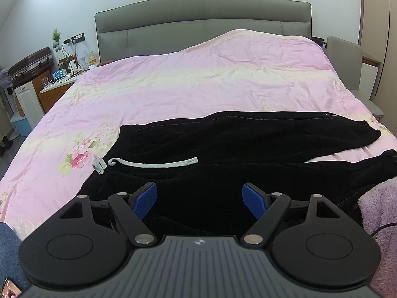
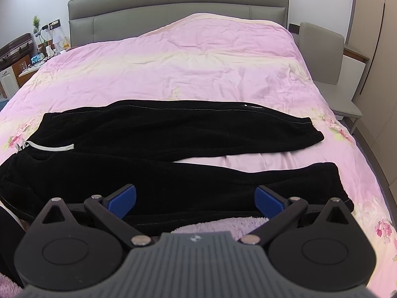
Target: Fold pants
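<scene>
Black pants (image 2: 173, 136) lie unfolded along the bed's (image 2: 198, 74) near edge, legs apart. Left gripper (image 1: 199, 200) and right gripper (image 2: 196, 198) hover with jaws apart, empty; every fold remains.

Both my views are bright and evenly lit, with a white glare in the top-left corner. The fisheye bends the headboard (image 1: 202, 12) and darkens the frame corners. The black pants (image 2: 158, 134) swallow nearly all detail. My blue fingers (image 1: 146, 200) look sharp; shadows on the pink bedspread (image 2: 198, 69) are soft.
</scene>
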